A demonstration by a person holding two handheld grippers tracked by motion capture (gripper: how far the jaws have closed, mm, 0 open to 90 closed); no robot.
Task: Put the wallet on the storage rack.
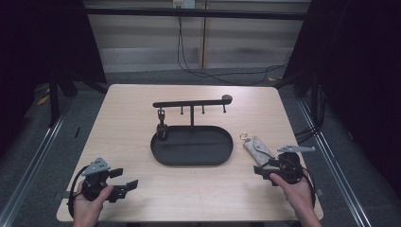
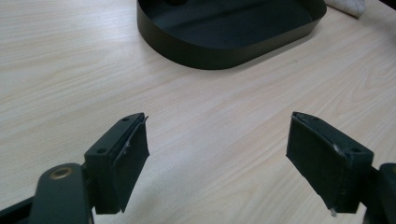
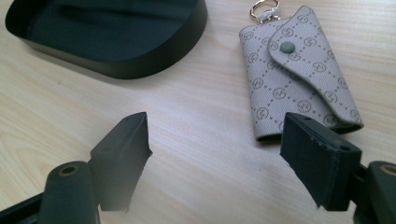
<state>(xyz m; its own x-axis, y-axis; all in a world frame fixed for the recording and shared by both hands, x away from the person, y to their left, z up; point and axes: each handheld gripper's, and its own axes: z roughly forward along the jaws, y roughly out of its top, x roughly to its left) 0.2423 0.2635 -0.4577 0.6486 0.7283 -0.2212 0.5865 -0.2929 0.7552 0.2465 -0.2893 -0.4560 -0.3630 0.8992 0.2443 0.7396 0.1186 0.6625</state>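
So the biggest thing here is the light wood table (image 1: pixel 142 189), and sitting around its middle is a black oval tray (image 1: pixel 163 156) with a low wall all the way round. A thin post rises from the back of the tray and carries a horizontal hook bar (image 1: pixel 189 103) with a few little pegs hanging under it. One dark keychain-looking item (image 1: pixel 161 127) dangles from the leftmost peg and reaches down to the tray's left end; can't tell exactly what it is, too small. The rest of the tray floor looks bare.

Just off the tray's right end, near but not touching, lies a grey patterned key pouch (image 1: pixel 257 149) flat on the wood, flap snapped closed, gold ring (image 3: pixel 261 8) on the far end. In the right gripper view its near corner sits right beside the right-hand jaw, though I can't tell if they actually touch.

Room-wise: there's a wide strip of open table in front of the tray, plenty along the left side, and a band behind the bar before the far edge.

Left gripper (image 2: pixel 217 140) is held near the front-left corner, jaws spread wide with only wood between them. Right gripper (image 3: pixel 215 144) is near the front-right edge, jaws also wide apart, nothing gripped, pouch just ahead of it.
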